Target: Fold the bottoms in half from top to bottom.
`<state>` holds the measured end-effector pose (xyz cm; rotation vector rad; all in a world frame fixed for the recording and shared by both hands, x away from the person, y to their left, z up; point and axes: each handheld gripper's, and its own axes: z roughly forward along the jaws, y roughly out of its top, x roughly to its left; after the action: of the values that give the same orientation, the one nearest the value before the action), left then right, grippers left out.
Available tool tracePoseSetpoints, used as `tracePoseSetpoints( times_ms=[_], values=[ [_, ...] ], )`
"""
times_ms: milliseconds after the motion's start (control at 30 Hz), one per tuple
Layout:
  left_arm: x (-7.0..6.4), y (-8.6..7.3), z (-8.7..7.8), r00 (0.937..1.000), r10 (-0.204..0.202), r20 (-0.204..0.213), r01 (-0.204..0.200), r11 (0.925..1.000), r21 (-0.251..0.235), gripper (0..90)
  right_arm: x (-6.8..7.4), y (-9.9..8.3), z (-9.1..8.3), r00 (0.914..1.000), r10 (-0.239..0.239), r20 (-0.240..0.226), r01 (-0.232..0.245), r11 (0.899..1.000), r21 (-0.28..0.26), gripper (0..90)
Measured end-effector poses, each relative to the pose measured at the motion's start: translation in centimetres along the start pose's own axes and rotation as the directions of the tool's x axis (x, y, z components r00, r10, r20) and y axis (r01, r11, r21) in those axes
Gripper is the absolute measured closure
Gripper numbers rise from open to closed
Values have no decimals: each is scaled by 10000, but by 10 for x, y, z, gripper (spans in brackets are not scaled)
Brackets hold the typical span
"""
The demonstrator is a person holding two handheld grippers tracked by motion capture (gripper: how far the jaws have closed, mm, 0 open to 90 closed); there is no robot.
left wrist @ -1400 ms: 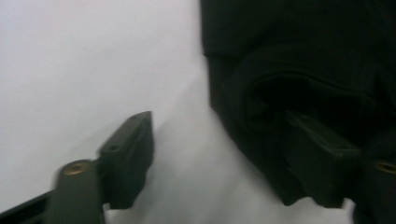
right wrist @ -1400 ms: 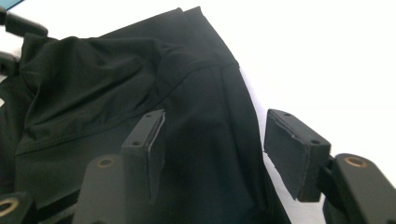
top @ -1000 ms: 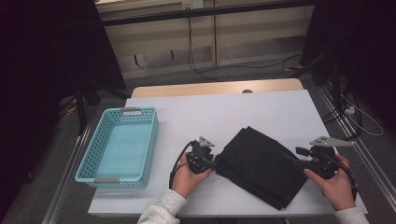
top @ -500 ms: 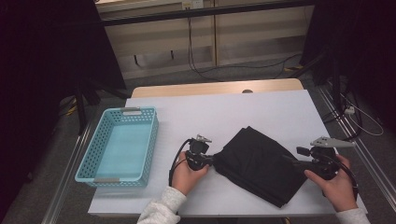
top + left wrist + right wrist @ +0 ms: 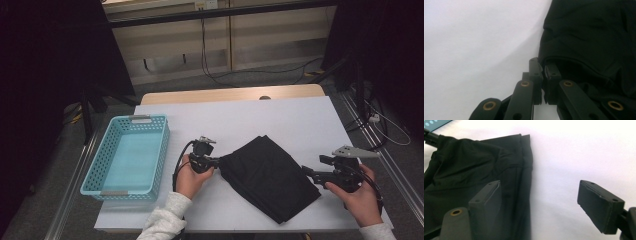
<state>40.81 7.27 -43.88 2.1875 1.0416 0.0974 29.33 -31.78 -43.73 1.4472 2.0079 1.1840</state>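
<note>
A black folded cloth (image 5: 267, 175) lies on the white table (image 5: 250, 115), right of the middle. My left gripper (image 5: 218, 161) is at the cloth's left corner. In the left gripper view its jaws (image 5: 542, 72) are closed together at the hem of the cloth (image 5: 594, 32), shut on it. My right gripper (image 5: 306, 171) sits at the cloth's right edge. In the right gripper view it (image 5: 540, 195) is open wide, one jaw over the cloth (image 5: 474, 170) and the other over bare table.
A light blue plastic basket (image 5: 162, 145) stands at the table's left side, with nothing in it. Bare white table lies behind the cloth. Cables and dark stands are on the floor beyond the far and right edges.
My left gripper has moved a little to the left, drawing the cloth's left corner with it. The right gripper has hardly moved.
</note>
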Motion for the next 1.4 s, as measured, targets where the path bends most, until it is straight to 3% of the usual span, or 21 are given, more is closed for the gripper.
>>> tracePoseSetpoints(
  times_ms=[600,1133,1400],
  values=[
    [37,17,-12,9985,-440,-334,442,9990,58,868,4,0,2,9999,-6,-116,5,10000,-75,184],
    [52,29,-15,9943,-773,-730,764,9970,-160,867,8,0,5,9997,-10,-226,9,10000,-41,185],
    [62,35,-13,9897,-1157,-847,1139,9931,-262,866,10,0,7,9996,-91,-270,90,10000,-27,186]
  ],
)
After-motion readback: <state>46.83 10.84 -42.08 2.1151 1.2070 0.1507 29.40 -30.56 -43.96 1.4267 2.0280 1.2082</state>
